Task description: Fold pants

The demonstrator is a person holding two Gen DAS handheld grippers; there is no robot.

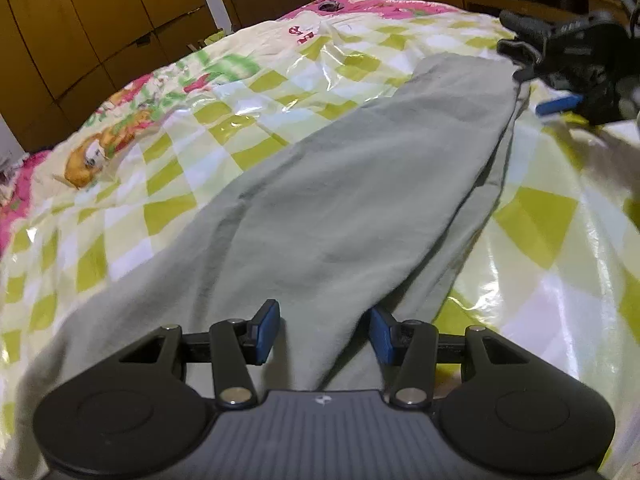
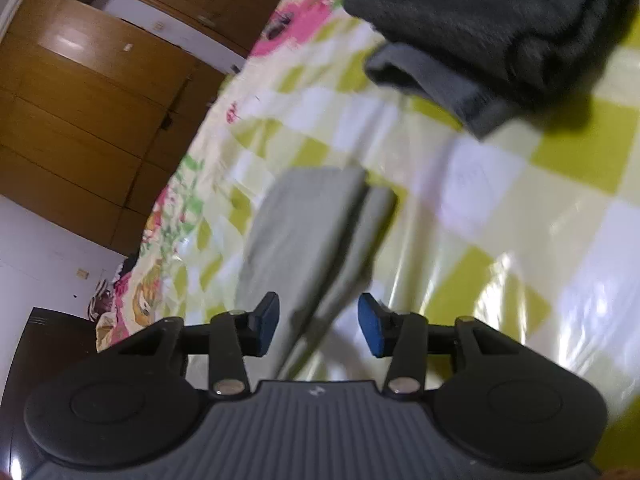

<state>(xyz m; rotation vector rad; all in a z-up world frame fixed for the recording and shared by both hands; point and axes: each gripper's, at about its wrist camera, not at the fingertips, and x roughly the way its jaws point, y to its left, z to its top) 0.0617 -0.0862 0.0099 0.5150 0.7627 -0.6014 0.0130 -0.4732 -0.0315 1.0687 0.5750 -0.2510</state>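
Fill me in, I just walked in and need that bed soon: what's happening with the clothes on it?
A person is folding pale green fabric pants on a bed covered by a glossy yellow-green checked quilt, using a handheld gripper in each hand. The pants lie flat with one leg laid over the other. The left gripper sits over the near end, jaws apart around a raised fold without pinching it. The right gripper hangs above the pants with its jaws open. A dark grey garment lies further up the bed.

A glossy checked bedcover [image 1: 168, 184] with pink cartoon prints spreads ahead of the gripper, wooden wardrobes [image 1: 80, 32] beyond to its left, a dark folded cloth [image 2: 500, 32] ahead right.
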